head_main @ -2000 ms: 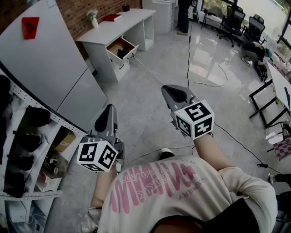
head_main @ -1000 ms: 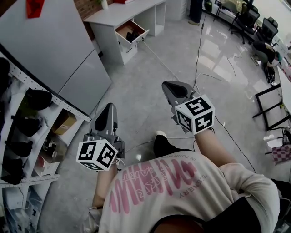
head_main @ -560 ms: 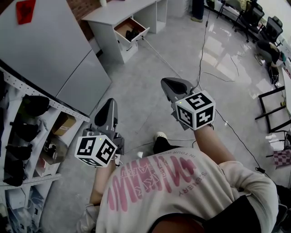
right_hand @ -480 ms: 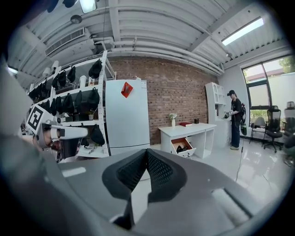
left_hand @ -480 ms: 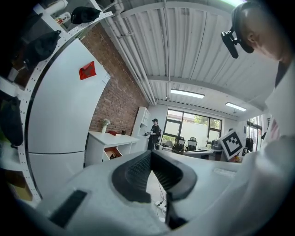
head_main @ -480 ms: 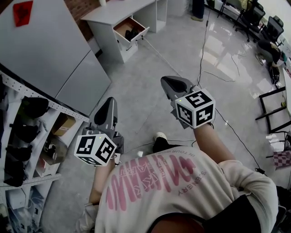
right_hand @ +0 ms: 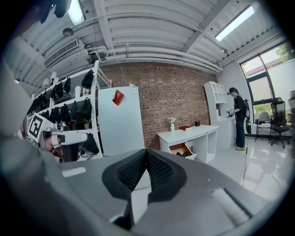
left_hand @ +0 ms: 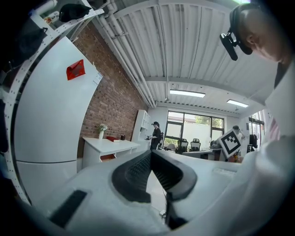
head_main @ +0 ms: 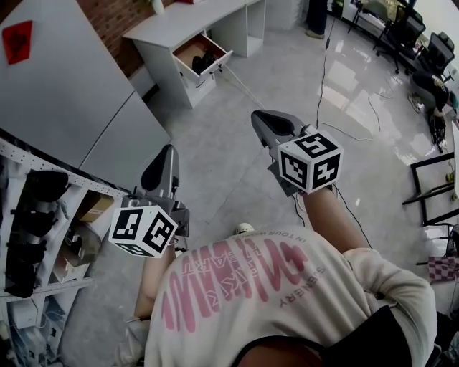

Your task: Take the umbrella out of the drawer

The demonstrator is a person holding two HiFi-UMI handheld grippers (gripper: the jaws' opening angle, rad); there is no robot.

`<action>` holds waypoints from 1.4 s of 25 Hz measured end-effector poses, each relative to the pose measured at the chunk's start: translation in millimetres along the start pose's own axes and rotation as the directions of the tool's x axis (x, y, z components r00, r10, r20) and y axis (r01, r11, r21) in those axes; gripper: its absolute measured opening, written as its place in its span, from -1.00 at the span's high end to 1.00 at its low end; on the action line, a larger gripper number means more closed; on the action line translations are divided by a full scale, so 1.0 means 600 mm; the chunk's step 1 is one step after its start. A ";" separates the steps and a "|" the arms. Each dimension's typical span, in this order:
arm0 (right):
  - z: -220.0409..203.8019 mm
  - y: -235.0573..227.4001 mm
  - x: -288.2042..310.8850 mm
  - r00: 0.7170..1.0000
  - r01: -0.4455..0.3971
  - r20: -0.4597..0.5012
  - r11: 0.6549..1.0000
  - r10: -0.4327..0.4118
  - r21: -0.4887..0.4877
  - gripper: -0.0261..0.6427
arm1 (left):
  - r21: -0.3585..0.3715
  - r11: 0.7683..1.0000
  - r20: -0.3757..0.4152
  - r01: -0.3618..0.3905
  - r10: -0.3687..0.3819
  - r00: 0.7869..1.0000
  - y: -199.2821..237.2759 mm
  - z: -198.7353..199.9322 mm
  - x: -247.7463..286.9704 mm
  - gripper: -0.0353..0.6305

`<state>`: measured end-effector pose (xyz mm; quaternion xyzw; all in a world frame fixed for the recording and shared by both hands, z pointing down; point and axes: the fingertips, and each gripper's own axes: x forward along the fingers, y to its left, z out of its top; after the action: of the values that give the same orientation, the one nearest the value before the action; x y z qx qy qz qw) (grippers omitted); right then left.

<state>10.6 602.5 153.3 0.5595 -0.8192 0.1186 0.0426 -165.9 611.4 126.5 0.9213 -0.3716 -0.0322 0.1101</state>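
the left gripper [left_hand: 150, 153] has its two dark ribbed pads pressed together at the tips, with nothing between them; the right gripper [right_hand: 146, 151] is likewise closed tip to tip and empty; in the head view both are held out level over the bare grey floor [head_main: 229, 168], the left one lower and nearer the person's body, the right one further out, each with its marker cube at the near end; the task's thing is well apart from both: the white desk [head_main: 179, 25] stands against the brick wall [head_main: 107, 18] at the top of the head view, and its drawer [head_main: 212, 69] is pulled open toward the room; the umbrella [head_main: 204, 62] shows only as a dark shape lying inside that drawer on the tan bottom, too small to make out further; in the right gripper view the open drawer sits just above and to the right of the closed tips, far behind them, with the dark shape inside it; in the left gripper view the desk lies to the left of the tips, and the drawer shows only as a brownish patch under the desktop; between the person and the desk on the left stands a tall pale cabinet [head_main: 79, 93] with a red patch [head_main: 16, 41]; a shelf [head_main: 43, 215] of dark bags is at the near left.
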 end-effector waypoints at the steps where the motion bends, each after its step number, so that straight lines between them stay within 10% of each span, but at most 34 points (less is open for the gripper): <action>1: 0.002 -0.014 0.002 1.000 -0.001 0.007 1.000 0.001 0.004 0.89 | 0.002 1.000 0.012 -0.004 0.004 1.000 -0.003 0.002 0.010 0.89; 20: -0.057 -0.169 -0.020 0.999 -0.003 -0.052 0.998 0.007 0.068 0.89 | -0.167 0.985 0.172 -0.047 0.076 0.982 0.044 0.085 0.034 0.88; 35: -0.089 -0.170 0.007 0.998 0.021 -0.065 0.985 -0.010 0.173 0.89 | -0.179 0.984 0.110 -0.012 0.032 0.993 0.061 0.039 0.090 0.88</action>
<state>100.4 576.5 220.6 0.5635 -0.7995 0.2069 0.0207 -155.0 544.2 113.4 0.9003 -0.3830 -0.1161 0.1713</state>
